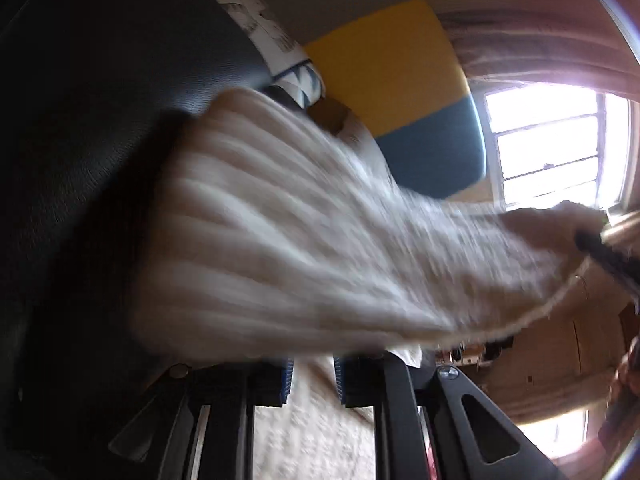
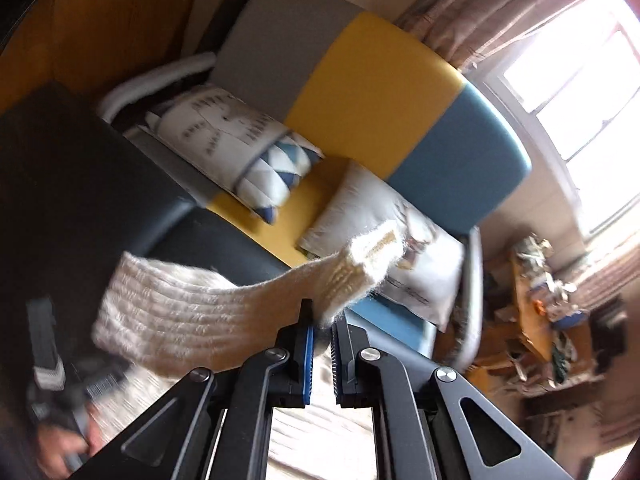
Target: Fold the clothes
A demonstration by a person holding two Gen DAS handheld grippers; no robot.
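Cream knit garment (image 2: 192, 312) slung between both tongs (image 1: 310, 376) (image 2: 322, 344), each seemingly pinching it.

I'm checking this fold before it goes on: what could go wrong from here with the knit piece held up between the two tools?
1. The right tool pinches only a thin edge of the cream knit garment; that edge could slip out.
2. The garment sags between both tools, so the fold may land uneven.
3. The left tool has cloth bunched at its tips; the grip there is hard to judge and may snag.
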